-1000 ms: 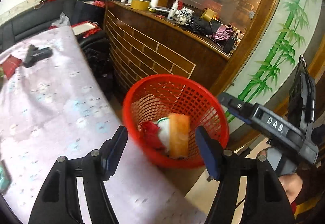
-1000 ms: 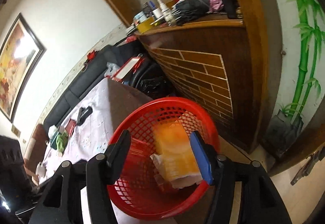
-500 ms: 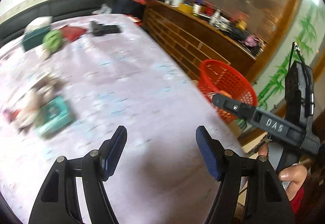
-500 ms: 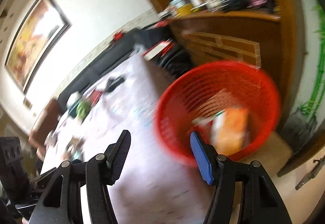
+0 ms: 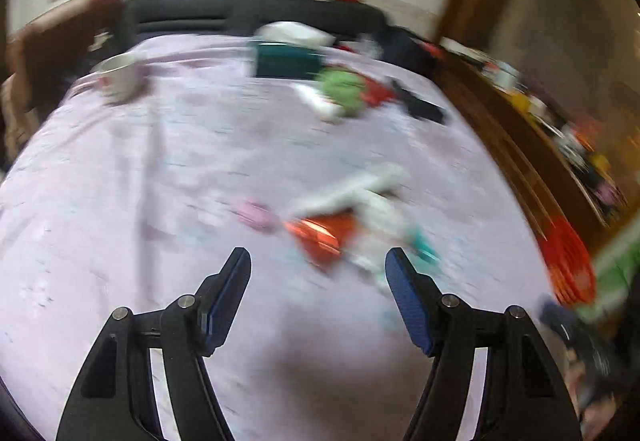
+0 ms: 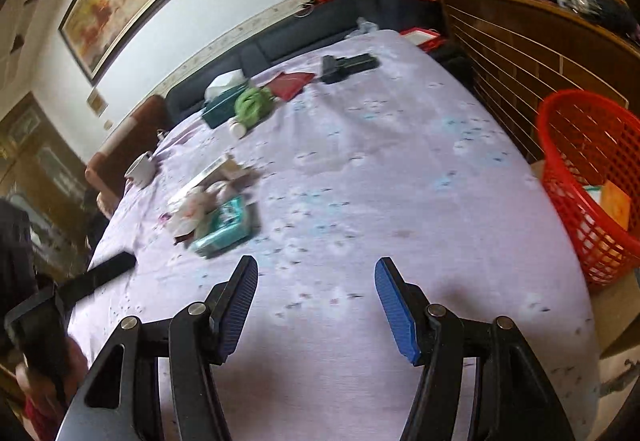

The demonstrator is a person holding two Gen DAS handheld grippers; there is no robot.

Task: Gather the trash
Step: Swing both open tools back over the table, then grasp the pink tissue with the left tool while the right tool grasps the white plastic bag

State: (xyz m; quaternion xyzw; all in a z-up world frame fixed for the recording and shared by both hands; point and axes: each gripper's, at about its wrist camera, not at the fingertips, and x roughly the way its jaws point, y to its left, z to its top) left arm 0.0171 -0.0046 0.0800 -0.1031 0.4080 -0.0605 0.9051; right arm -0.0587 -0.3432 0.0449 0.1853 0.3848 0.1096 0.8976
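A heap of trash lies on the lilac tablecloth: a red wrapper, white paper, a teal packet and crumpled wrappers. My left gripper is open and empty, just short of the red wrapper; its view is blurred. My right gripper is open and empty over bare cloth, with the heap ahead to its left. The red mesh basket stands past the table's right edge and holds an orange packet. The basket also shows in the left wrist view.
At the far end of the table are a white mug, a teal tissue box, a green bundle, a red folder and a black object. A dark sofa and a cluttered wooden counter border the table.
Both grippers have swung left from over the red basket to over the table. The trash heap has come into view ahead of both grippers. Both stay open and empty.
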